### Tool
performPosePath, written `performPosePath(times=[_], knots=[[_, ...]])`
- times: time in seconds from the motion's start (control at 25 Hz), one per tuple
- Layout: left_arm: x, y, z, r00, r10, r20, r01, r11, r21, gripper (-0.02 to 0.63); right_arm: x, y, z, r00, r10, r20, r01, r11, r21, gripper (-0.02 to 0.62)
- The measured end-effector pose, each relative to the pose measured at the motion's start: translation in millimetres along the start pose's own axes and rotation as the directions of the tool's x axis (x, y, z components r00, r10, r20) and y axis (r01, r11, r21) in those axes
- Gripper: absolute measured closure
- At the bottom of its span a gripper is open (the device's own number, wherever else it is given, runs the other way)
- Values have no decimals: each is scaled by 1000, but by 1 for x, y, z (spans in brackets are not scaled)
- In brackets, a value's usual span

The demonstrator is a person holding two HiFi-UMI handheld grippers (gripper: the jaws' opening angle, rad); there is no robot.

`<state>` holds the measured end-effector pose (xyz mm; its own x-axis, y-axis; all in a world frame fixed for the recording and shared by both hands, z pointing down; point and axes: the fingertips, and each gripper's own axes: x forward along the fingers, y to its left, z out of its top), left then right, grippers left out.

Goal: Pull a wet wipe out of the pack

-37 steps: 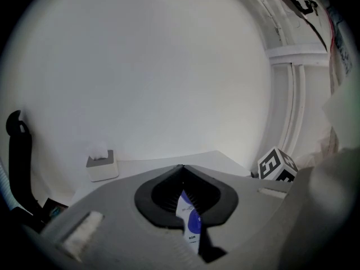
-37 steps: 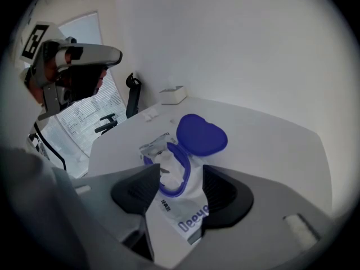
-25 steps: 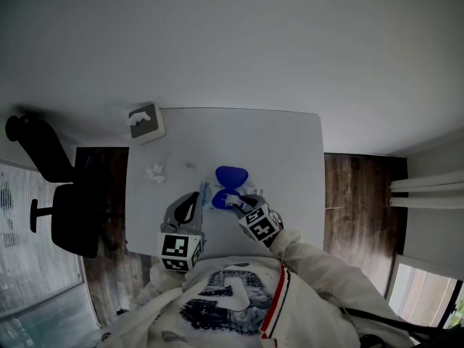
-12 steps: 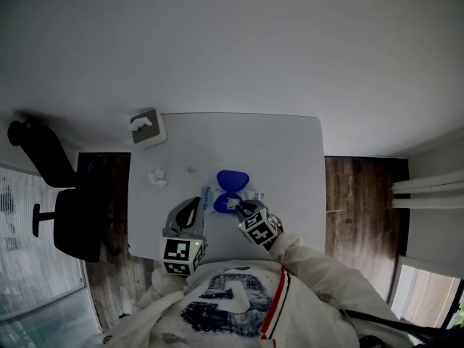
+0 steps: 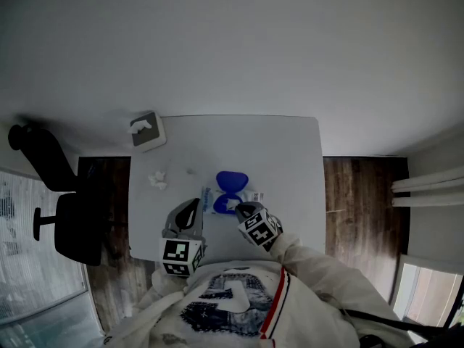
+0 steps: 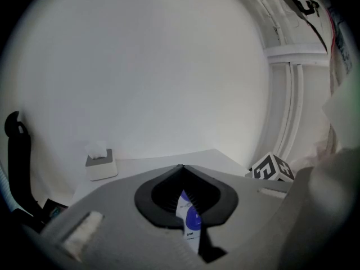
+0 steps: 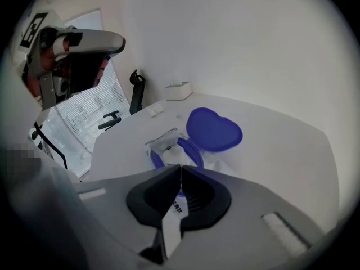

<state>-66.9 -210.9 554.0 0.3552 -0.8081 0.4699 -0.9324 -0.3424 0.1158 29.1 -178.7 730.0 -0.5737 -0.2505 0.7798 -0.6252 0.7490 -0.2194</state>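
We are pinching the printed film edge of the wet wipe pack in the left tongs; the right tongs are pressing shut just beside its heart-shaped blue plastic lid.

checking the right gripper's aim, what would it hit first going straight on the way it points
the wet wipe bunched in the pack's blue-ringed opening, right beyond the right gripper's shut tips; whether they already pinch it is unclear
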Motion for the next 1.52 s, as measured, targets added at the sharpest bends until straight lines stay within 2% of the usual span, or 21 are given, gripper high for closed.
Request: performPosePath(times=[0.28,0.56,0.68,0.96,1.24,1.52], knots=[[-1,-3,1,1000,-12,4,12,1000,5,601,-10,1,8,999,-5,43,4,1000,27,589],[-2,-8,-1,1000,-31,6,30,1000,1,601,-25,1,12,996,-22,86,14,995,96,589],[-1,-12,-1,999,-42,4,42,999,4,601,-29,-3,16,990,-48,136,34,994,102,589],[0,-16,0,998,-61,11,61,998,-3,601,-52,-7,28,976,-73,204,34,982,188,589],[2,-23,2,996,-86,9,86,996,8,601,-75,-27,31,949,-159,273,73,950,302,588],[5,-22,11,996,-92,19,91,996,23,601,-109,-41,51,905,-242,349,114,930,349,588]])
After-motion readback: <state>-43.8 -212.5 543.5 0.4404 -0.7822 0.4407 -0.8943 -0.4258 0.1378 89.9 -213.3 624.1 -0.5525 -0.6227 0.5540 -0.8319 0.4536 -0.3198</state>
